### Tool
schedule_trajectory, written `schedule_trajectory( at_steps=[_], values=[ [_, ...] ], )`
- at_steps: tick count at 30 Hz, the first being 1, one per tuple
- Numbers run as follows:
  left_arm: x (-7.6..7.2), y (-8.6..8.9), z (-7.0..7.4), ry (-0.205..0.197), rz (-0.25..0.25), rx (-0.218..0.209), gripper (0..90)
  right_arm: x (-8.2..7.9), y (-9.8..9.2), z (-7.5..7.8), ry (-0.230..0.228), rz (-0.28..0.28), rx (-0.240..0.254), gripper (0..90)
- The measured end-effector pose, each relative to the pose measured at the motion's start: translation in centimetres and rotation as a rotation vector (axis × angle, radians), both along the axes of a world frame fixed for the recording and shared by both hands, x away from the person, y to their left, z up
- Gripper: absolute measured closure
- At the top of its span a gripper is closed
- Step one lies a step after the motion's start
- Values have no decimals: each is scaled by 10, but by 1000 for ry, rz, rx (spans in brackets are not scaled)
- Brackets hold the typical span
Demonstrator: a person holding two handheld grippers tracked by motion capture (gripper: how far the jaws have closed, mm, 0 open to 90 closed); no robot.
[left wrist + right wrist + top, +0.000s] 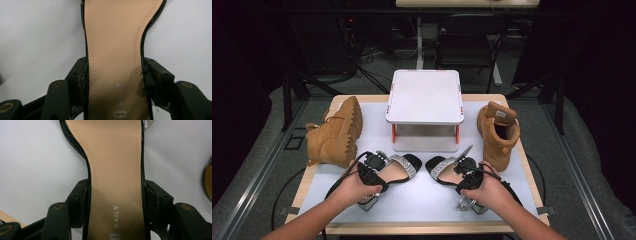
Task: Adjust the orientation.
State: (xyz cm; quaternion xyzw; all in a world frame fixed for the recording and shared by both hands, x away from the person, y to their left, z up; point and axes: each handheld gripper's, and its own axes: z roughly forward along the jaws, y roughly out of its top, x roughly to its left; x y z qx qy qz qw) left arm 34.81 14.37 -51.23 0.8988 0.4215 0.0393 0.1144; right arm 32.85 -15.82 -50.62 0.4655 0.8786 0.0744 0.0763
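Two black heeled sandals with tan insoles and silver straps lie on the white mat. The left sandal (404, 164) (112, 30) has my left gripper (374, 169) (115, 75) shut on the narrow waist of its sole, one pad pressing on each edge. In the same way, the right sandal (443, 167) (112, 150) is held by my right gripper (465, 171) (116, 195), its pads against both sides of the insole above the word DAILY. Both sandals point their toes away from me, toward the stand.
A white two-level stand (424, 97) sits at the back middle of the table. A tan boot (337, 132) lies on its side at the left. Another tan boot (498, 132) stands upright at the right, close to the right sandal.
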Motion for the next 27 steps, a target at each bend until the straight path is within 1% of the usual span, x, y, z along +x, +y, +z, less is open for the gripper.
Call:
schedule_trajectory(
  at_steps=[1, 2, 4, 5, 7, 8, 10, 12, 16, 18, 19, 21, 24, 25, 27],
  values=[
    [0, 1, 0, -2, 0, -4, 421, 0, 0, 0, -10, -1, 9, 418],
    [0, 1, 0, -2, 2, -7, 421, 0, 0, 0, -8, 4, 3, 418],
    [-1, 2, 1, -8, 6, -13, 422, -1, 0, 1, -13, 2, 8, 418],
    [-1, 2, 1, -9, 5, -15, 421, -2, 0, -1, -29, -9, 24, 418],
    [-1, 3, 1, -8, 9, -23, 422, -2, -1, 1, -25, 0, 15, 418],
    [-1, 3, 2, -9, 13, -29, 422, -3, -1, 1, -27, 0, 26, 418],
    [-1, 5, 3, -7, 21, -39, 422, -3, -2, 2, -39, 1, 29, 418],
    [-1, 7, 5, -14, 22, -36, 422, -5, -2, 2, -47, -9, 48, 418],
    [-1, 10, 8, -23, 38, -56, 422, -7, -4, 2, -56, -4, 53, 419],
    [0, 11, 10, -28, 39, -61, 422, -8, -4, 2, -63, -4, 63, 419],
    [0, 12, 11, -26, 40, -61, 422, -8, -5, 3, -63, 1, 60, 419],
    [0, 12, 12, -25, 47, -68, 422, -9, -5, 3, -77, -6, 65, 419],
    [1, 11, 14, -32, 50, -71, 422, -9, -6, 6, -86, -9, 81, 419],
    [1, 11, 14, -35, 50, -71, 422, -10, -6, 6, -92, -16, 93, 419],
    [2, 11, 15, -35, 49, -69, 422, -10, -5, 8, -99, -12, 90, 419]
  ],
)
